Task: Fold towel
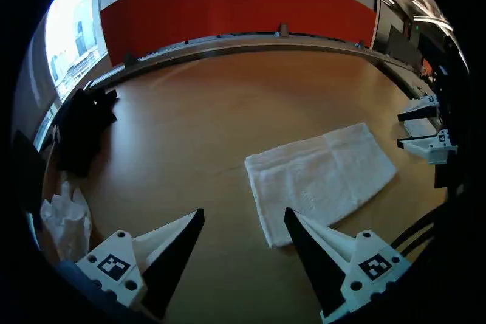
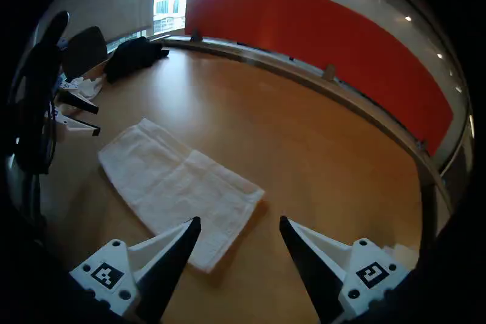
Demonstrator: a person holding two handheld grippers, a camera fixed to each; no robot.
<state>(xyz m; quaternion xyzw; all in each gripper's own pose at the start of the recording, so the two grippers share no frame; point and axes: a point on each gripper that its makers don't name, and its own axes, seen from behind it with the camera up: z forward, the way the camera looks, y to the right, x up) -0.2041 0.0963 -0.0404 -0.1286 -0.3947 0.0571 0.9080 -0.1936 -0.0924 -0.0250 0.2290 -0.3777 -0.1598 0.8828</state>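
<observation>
I am holding my left claw spread wide and empty above the worktop, and my right claw is gaping likewise, gripping nothing. The towel is lying flat on the wood, showing toward three o'clock in the left gripper view, one corner just ahead of the finger at five o'clock; in the right gripper view it is sitting toward nine o'clock. A crease is running across it, so I am judging one fold laid and another pending. Next I am expecting to lower both claws onto the corners of one short edge, pinch them, and carry them across.
</observation>
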